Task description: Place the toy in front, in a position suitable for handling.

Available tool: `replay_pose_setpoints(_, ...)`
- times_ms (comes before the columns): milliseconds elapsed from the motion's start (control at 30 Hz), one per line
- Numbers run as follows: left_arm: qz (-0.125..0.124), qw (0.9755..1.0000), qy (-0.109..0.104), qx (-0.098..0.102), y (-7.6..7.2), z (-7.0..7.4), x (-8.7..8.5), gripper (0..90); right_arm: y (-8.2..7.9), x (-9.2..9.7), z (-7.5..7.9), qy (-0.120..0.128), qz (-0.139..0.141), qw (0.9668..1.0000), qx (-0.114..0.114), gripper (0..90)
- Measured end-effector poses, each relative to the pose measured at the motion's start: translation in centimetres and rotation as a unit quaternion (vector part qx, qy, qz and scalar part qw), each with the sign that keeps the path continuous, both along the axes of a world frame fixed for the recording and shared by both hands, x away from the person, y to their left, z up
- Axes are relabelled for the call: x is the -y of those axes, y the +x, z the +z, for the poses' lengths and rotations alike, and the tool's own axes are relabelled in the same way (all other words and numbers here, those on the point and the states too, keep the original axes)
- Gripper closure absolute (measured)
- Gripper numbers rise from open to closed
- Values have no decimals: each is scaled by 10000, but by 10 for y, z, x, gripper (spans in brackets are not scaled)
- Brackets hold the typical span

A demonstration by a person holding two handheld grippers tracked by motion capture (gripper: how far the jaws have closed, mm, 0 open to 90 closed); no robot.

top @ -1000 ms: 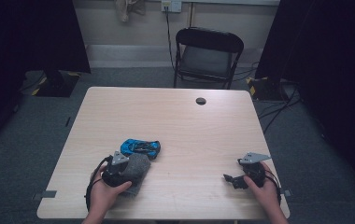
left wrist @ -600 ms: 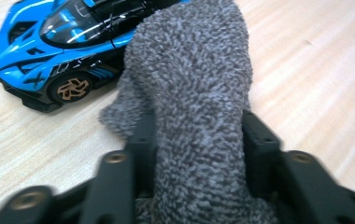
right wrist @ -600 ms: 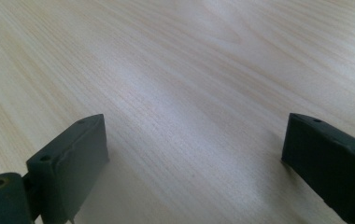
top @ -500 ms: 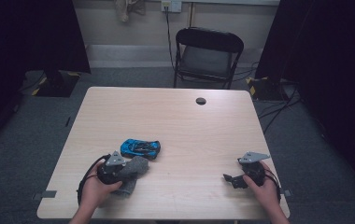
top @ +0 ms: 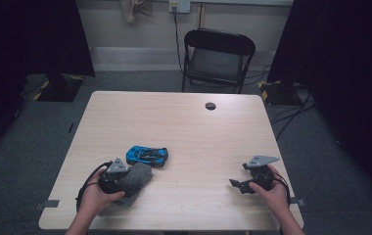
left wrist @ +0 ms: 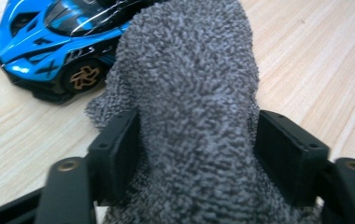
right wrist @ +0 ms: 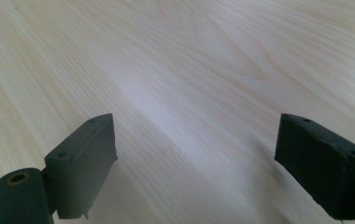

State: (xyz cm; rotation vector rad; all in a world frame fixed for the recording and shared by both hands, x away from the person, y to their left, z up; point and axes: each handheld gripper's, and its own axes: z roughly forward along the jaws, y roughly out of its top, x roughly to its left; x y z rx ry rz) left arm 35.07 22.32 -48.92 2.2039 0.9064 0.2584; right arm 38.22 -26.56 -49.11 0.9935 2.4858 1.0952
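Note:
A blue toy car [top: 147,155] stands on the wooden table [top: 184,122], left of the middle. Just in front of it lies a grey fuzzy cloth [top: 137,178]. My left gripper [top: 125,175] is at the cloth's near end. In the left gripper view the cloth [left wrist: 189,93] bulges up between the jaws of that gripper [left wrist: 196,126], which have just been opening; it touches both pads loosely, and the car [left wrist: 49,42] sits beyond it. My right gripper [top: 235,185] rests near the front right, open; in the right gripper view its jaws [right wrist: 196,135] have just closed a little over bare wood.
A small black round cap [top: 210,105] sits in the table top near the far edge. A black folding chair [top: 217,54] stands behind the table. Cables run over the floor at the right, and dark curtains hang on both sides.
My left hand has shifted a little to the left and the cloth now lies flatter, stretched toward the car. The right hand has stayed where it was.

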Motion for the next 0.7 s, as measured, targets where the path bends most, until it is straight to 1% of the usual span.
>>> replay_pose_setpoints(67, -10, 10000, -10, 16, -1, -1, 1, 254, 3, -7, 3, 50, 75, 10000, -9, 122)
replay_pose_setpoints(100, -93, 9999, -40, 36, -2, -2, 2, 227, 5, -12, 4, 59, 113, 9999, -22, 122)
replay_pose_setpoints(133, -93, 9999, -40, 36, -2, -2, 2, 213, 7, -17, 5, 77, 169, 9998, -36, 122)
replay_pose_setpoints(167, -106, 9999, -66, 64, -2, -3, 1, 213, 7, -17, 5, 77, 169, 9998, -36, 122)
replay_pose_setpoints(200, -97, 9999, -133, 42, -2, -4, 1, 197, 9, -23, 7, 112, 241, 9996, -70, 122)
replay_pose_setpoints(233, -95, 9998, -166, 33, -2, -5, 1, 171, 11, -29, 8, 96, 309, 9994, -78, 122)
replay_pose_setpoints(267, -185, 9996, -185, 77, -2, -6, 0, 154, 14, -38, 9, 71, 325, 9994, -77, 122)
replay_pose_setpoints(300, -185, 9996, -185, 77, -2, -6, 0, 153, 14, -38, 9, 71, 325, 9994, -77, 122)
replay_pose_setpoints(333, -227, 9996, -133, 145, -3, -7, 1, 151, 18, -49, 12, 83, 342, 9993, -120, 122)
replay_pose_setpoints(367, -149, 9996, -183, 121, -3, -7, 1, 152, 21, -55, 13, 42, 396, 9991, -143, 124)
replay_pose_setpoints(400, -149, 9996, -183, 121, -3, -7, 1, 152, 21, -55, 13, 42, 396, 9991, -143, 124)
replay_pose_setpoints(433, -110, 9996, -225, 112, -4, -7, 1, 152, 25, -65, 13, 14, 476, 9986, -214, 125)
replay_pose_setpoints(467, -110, 9996, -225, 112, -4, -7, 1, 152, 25, -65, 13, 14, 476, 9986, -214, 125)
replay_pose_setpoints(500, -128, 9996, -203, 160, -4, -8, 0, 152, 29, -73, 14, 19, 530, 9984, -177, 125)
replay_pose_setpoints(567, -136, 9996, -207, 170, -5, -8, 0, 152, 30, -76, 14, 20, 555, 9983, -197, 125)
replay_pose_setpoints(600, -152, 9995, -156, 214, -5, -8, 1, 152, 33, -82, 14, 87, 602, 9979, -227, 125)
replay_pose_setpoints(667, -172, 9994, -157, 245, -5, -9, 1, 152, 34, -85, 14, 99, 629, 9977, -241, 125)
replay_pose_setpoints(700, -259, 9990, -44, 363, -5, -10, 1, 151, 35, -90, 14, 39, 660, 9976, -216, 125)
